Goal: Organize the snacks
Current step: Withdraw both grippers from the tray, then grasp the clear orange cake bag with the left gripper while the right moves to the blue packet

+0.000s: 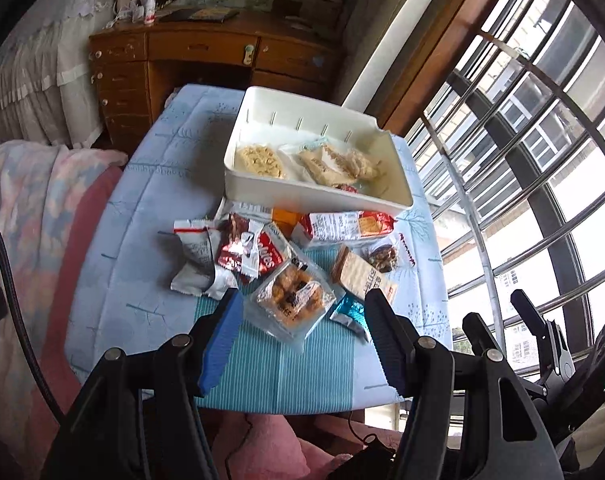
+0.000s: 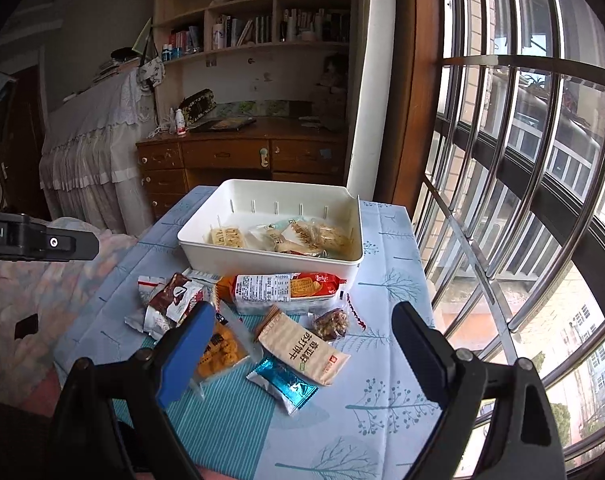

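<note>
A white bin (image 1: 302, 194) (image 2: 262, 262) stands on a small table with a blue cloth (image 1: 142, 240) (image 2: 382, 420) and holds several pale wrapped snacks (image 1: 326, 160) (image 2: 294, 236). In front of it lie loose snacks: a red cookie pack (image 1: 250, 252), a clear pack of orange puffs (image 1: 292, 300) (image 2: 218, 350), a beige cracker pack (image 1: 362, 276) (image 2: 302, 348), a teal packet (image 1: 348, 314) (image 2: 286, 386), and a red-and-white biscuit pack (image 1: 346, 226) (image 2: 286, 288). My left gripper (image 1: 304, 308) is open above the puffs pack. My right gripper (image 2: 302, 320) is open and empty above the cracker pack.
A wooden desk with drawers (image 1: 206, 64) (image 2: 238, 160) stands beyond the table. A barred window (image 1: 522, 160) (image 2: 522, 180) runs along the right. A bed with a pink and pastel blanket (image 1: 34, 240) (image 2: 42, 280) lies on the left.
</note>
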Motion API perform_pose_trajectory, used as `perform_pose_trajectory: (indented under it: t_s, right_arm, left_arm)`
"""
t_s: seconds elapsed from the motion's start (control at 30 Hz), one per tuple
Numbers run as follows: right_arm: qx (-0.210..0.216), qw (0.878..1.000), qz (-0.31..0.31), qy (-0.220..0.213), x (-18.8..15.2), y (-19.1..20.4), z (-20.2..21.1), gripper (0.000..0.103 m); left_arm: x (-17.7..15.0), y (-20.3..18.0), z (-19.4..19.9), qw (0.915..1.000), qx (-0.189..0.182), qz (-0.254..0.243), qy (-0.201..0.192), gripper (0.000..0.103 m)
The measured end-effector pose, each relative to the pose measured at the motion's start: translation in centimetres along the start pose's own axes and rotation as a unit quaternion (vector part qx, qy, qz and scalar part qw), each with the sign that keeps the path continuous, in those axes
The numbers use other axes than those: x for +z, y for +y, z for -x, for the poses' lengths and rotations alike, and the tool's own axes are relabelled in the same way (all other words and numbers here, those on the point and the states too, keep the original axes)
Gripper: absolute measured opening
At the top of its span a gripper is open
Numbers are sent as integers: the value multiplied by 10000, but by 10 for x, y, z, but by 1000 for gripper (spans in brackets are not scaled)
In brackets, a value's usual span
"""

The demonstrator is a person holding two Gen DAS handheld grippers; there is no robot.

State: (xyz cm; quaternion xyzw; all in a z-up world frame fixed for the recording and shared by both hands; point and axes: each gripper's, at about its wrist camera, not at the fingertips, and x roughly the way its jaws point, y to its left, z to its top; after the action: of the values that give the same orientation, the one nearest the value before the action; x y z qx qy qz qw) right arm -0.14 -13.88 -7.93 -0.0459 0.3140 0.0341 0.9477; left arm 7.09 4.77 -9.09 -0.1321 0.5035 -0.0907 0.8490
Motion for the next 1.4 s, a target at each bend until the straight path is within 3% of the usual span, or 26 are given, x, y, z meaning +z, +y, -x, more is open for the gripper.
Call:
perform_pose_trajectory:
  t_s: [0.13,0.23,0.3,0.5,0.87,1.1,1.3,1.4]
  right_arm:
    - [30,9997,195,146,-7,2,-5,91]
    - [109,9988,362,324,-11,4,-13,91]
    - [160,9975,480,503,-15,7,-20,91]
    - [394,9915,760,976,-25,12,-44,90]
    - [967,9712,1096,1884,-36,15,-97,85]
    - [1331,9532,1302,2382,-43,20,-125,81]
    - [1441,9362,1256,2950,-58,14,-153,74]
    - [1473,9290,1159,3189,-64,9,-164,71]
  left_arm:
    - [-3,13,-28,9968,-105,537,585,68]
    - [-4,15,-45,9941,-89,655,865,69]
    - [-4,16,-56,9916,-59,757,1046,79]
    - [-1,21,-98,9780,-64,1177,1718,82]
    - [12,27,-178,9429,83,1927,2717,91]
    - [12,28,-223,9222,146,2249,3142,99]
    - [4,33,-258,8970,274,2672,3511,100]
    - [2,34,-268,8912,327,2755,3589,102]
